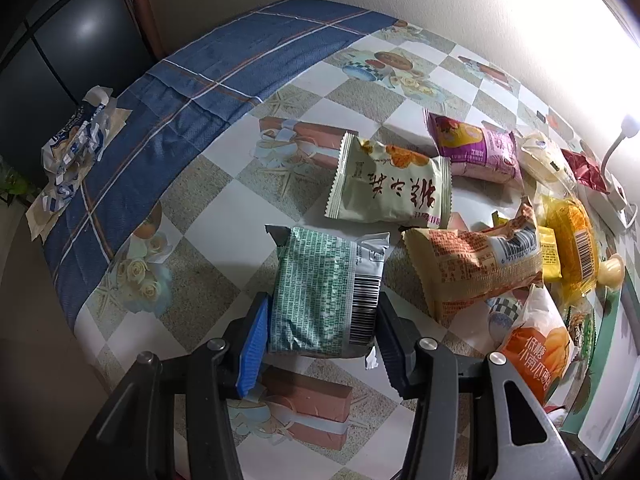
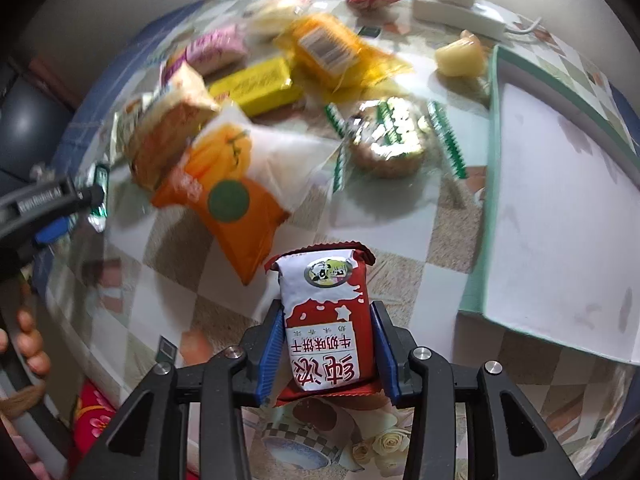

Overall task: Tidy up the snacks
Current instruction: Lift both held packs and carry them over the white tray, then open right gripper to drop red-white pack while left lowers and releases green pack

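Green-printed packet (image 1: pixel 326 296) in left jaws — red-and-white packet (image 2: pixel 326 320) in right

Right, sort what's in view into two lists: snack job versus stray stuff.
Belongs to the job:
- green packet in the left gripper
- red-and-white biscuit packet in the right gripper
- orange packet
- yellow bar
- pink packet
- white box

Just lying about:
- power strip
- crumpled wrapper
- tablecloth
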{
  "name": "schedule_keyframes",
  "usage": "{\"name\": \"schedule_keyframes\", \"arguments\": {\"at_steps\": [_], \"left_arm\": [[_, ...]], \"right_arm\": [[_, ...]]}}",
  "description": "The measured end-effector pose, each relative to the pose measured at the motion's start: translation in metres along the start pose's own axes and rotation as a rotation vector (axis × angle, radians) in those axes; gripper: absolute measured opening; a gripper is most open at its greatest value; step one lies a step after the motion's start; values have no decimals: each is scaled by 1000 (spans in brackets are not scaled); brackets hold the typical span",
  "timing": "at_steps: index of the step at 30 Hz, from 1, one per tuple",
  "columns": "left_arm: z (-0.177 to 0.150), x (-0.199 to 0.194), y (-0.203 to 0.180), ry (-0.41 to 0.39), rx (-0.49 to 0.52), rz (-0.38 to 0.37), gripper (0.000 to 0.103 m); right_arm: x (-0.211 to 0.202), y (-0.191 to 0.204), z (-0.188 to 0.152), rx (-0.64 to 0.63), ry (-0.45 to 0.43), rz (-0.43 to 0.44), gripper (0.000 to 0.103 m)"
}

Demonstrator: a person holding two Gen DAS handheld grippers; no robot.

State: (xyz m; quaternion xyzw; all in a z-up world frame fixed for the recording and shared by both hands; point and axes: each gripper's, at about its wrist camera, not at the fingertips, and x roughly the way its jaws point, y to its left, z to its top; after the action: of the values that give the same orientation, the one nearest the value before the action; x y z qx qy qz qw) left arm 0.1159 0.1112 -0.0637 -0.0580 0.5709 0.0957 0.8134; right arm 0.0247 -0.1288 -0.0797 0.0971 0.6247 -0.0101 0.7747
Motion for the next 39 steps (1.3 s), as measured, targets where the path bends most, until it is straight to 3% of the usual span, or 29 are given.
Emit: {"name": "schedule_keyframes", "arguments": {"at_steps": [7, 13, 18, 28, 33, 39], "left_arm": [[2, -21, 0, -64, -3, 1, 52], [0, -51, -20, -140, 52, -37, 52], [-4, -70, -55, -150, 130, -108, 52], [-36, -104, -186, -145, 443, -223, 52], [-80, -108, -269, -138, 658, -264, 53], [-129, -96, -336, -83, 828, -295, 53]], "right_arm": [[-47, -20, 6, 51, -127, 67, 44], [-81, -63, 10, 182, -222, 61, 44], [-89, -112, 9, 315, -263, 17, 44], [-92, -220, -15, 610, -275, -113, 45], [-95, -263, -33, 725, -284, -185, 44], [-90, -289, -41, 781, -292, -198, 45]]}}
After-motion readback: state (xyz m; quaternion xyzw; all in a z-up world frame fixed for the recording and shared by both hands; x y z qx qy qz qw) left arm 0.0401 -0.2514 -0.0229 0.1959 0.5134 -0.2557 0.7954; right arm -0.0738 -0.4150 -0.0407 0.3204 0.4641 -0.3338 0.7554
